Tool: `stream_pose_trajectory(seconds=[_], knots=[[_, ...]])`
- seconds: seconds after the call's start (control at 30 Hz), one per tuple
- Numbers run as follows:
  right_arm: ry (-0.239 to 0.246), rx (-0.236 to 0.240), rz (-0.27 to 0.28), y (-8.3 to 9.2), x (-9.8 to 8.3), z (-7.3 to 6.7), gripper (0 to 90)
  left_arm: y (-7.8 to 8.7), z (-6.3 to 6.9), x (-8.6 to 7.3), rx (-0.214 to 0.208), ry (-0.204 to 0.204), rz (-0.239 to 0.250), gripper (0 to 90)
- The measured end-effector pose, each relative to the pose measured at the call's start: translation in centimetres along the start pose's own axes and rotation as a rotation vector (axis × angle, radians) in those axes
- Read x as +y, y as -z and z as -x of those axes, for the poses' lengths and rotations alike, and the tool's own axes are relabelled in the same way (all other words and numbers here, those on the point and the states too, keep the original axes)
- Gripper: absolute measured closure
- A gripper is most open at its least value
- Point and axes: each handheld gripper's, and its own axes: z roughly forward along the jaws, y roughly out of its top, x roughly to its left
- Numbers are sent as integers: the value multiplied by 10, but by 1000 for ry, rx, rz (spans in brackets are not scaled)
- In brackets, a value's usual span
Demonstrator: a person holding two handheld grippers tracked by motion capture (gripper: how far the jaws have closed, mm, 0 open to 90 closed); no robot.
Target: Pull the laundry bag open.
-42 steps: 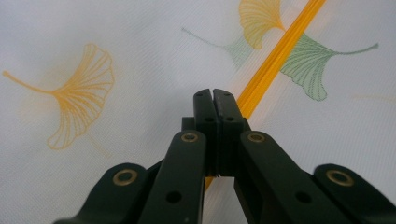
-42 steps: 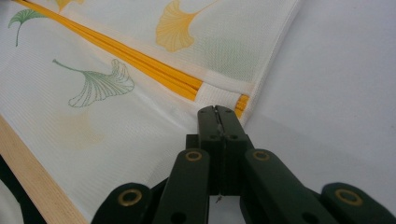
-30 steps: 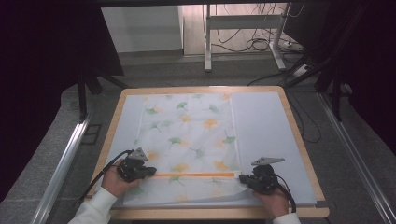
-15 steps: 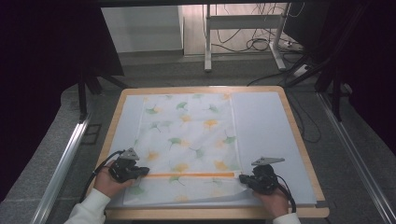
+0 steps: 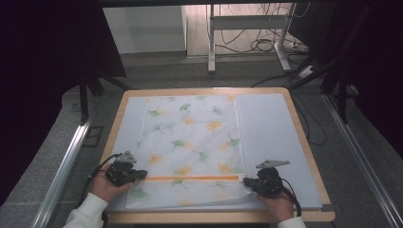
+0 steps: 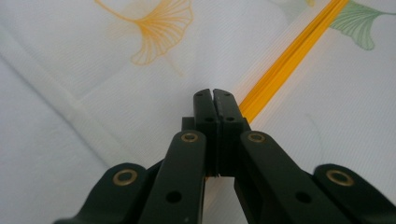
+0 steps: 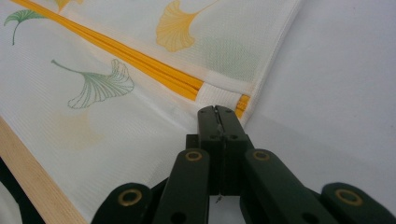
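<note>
Both tongs read pressed together. Your left tongs point(image 5: 140, 174) sit at the left end of the orange zip strip point(image 5: 192, 178); in the left gripper view the tips point(image 6: 214, 100) meet right at the strip's end point(image 6: 280, 60), but you can't tell from it whether fabric is pinched between them. Your right tongs point(image 5: 248, 182) sit at the strip's right end; the right gripper view has the tips point(image 7: 216, 114) at the white hem tab, touching or nipping it, can't tell which.

Thing in hand: white mesh zip bag printed with orange and green ginkgo leaves point(image 5: 190, 142), lying flat on the pale sheet over the wood-rimmed worktop point(image 5: 304, 142), left of centre, near edge close to you, zip strip running left-right across its near part.

Progress, my read: bag is spread and squared, both ends of the zip are covered by your tongs. No lift and no fold is visible yet, and the strip looks closed along its length. So you're at the grasp stage; the actual handling is left.

Writing: none readable. No brand or label visible on bag, sheet or tongs.
</note>
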Motion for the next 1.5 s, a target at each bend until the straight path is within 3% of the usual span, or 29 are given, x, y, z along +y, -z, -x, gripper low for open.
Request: stream_pose_trajectory(seconds=[0.9,1.5], knots=[[-1,3,-1,0,0,0,899,15,-14,-19,16,51,27,900],[8,-3,-4,0,1,-1,898,12,-14,-19,11,46,42,899]])
